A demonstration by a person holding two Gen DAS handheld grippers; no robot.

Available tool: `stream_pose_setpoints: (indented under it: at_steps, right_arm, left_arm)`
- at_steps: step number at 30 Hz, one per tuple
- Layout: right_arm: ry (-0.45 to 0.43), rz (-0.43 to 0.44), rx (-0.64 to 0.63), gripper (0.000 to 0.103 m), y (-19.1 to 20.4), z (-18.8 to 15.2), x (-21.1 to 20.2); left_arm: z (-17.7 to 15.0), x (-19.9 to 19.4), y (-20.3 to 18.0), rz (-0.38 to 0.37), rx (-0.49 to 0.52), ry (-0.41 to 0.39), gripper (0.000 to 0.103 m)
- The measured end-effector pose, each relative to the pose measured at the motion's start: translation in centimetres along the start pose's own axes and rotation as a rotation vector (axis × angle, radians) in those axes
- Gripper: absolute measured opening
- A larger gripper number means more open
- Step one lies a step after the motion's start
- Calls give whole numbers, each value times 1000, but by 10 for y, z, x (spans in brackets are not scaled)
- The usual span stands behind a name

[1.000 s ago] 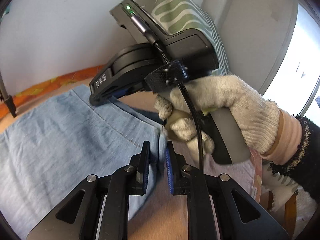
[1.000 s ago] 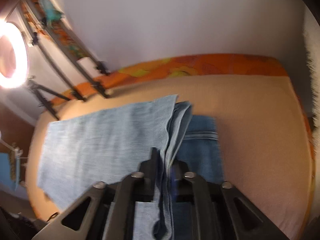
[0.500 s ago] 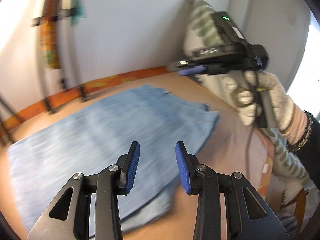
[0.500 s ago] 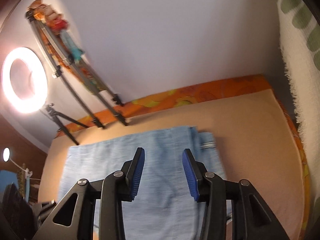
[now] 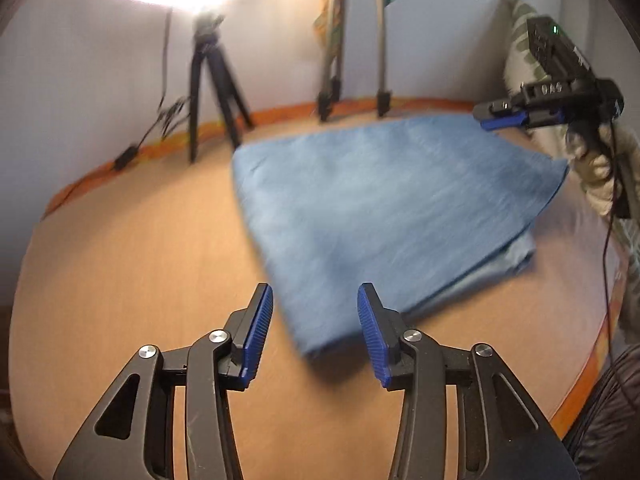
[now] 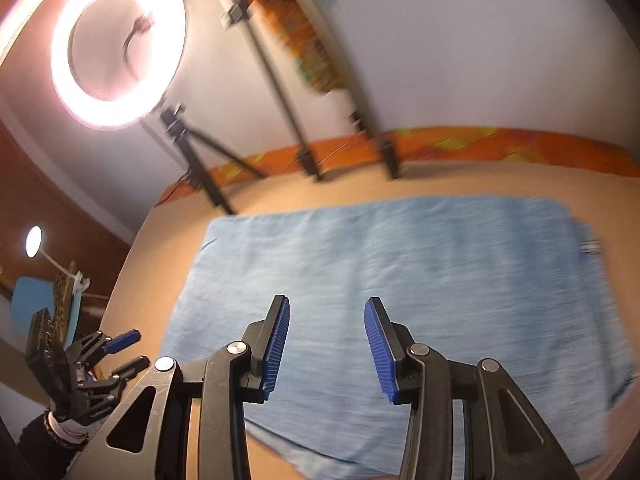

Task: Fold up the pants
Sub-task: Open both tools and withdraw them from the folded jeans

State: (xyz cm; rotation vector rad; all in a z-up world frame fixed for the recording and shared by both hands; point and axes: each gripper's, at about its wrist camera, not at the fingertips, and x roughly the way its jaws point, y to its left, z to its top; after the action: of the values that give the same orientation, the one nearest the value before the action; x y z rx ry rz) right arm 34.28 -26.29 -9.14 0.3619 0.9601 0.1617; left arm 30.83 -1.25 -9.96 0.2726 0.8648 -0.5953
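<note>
both tools released and lifted, folded pants point(image 5: 384, 208) lying flat ahead

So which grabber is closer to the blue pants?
Probably the right. The right gripper hangs over the pants; the left gripper sits back at their near corner, over the table.

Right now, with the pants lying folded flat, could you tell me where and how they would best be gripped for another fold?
Probably the near corner of the pants, approached low from the left gripper side. That corner points at the open jaws and the stacked layers end there, so one pinch could catch them all. The right gripper, also open, hangs over the cloth's flat middle, which offers no edge.
</note>
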Motion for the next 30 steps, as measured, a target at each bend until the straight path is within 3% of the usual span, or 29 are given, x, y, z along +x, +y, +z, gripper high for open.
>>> stream_pose_setpoints:
  at_steps: [8,10,24,28,30]
  right_arm:
    - [70,1,-48,42,52,-14,55]
    - [80,-10,-53,42,56,-16,64]
    - [147,-51,-5,42,35,-24,99]
    - [155,-29,-3,40,29,-25,102]
    - [159,-27,-14,40,29,-26,103]
  left_arm:
    - [-27,23,-6,52,28,37,44]
    - [-30,24,-7,25,20,30,44]
    - [-32,33,1,97,-8,3,47]
    - [-40,28,29,80,-186,-8,50]
    - [-44,26,34,70,-216,-17,50]
